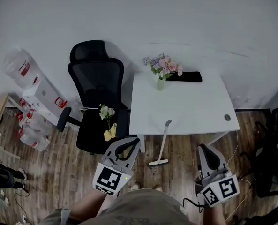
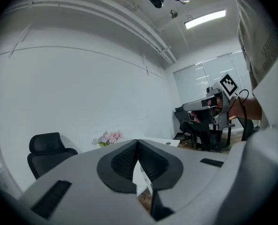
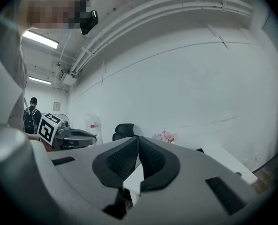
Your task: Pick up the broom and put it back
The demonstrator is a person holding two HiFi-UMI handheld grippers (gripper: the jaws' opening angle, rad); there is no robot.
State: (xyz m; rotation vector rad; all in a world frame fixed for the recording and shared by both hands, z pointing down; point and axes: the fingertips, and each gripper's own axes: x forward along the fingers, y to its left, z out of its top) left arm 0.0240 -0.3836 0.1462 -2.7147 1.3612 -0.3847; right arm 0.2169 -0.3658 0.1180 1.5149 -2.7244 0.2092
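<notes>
broom [image 1: 162, 143]: we see it leaning on the near edge of the white surface [image 1: 185, 107], head on the wooden floor [image 1: 181, 161] | left gripper [image 1: 127, 145]: we hold it near, left of the broom, apart from it, jaws pressed together | right gripper [image 1: 207, 153]: near, right of the broom, jaws pressed together, pinching nothing

Bare wooden floor [image 1: 181, 149] lies open between the person and the white table [image 1: 190, 111], broken only by the broom [image 1: 162, 142] leaning on the table's front edge. The black office chair [image 1: 97, 86], a small flower vase [image 1: 108, 128] on its seat, crowds the table's left side. Water jugs [image 1: 19, 68] and boxes [image 1: 44, 96] fill the far left, and dark gear [image 1: 269, 158] lines the right.
</notes>
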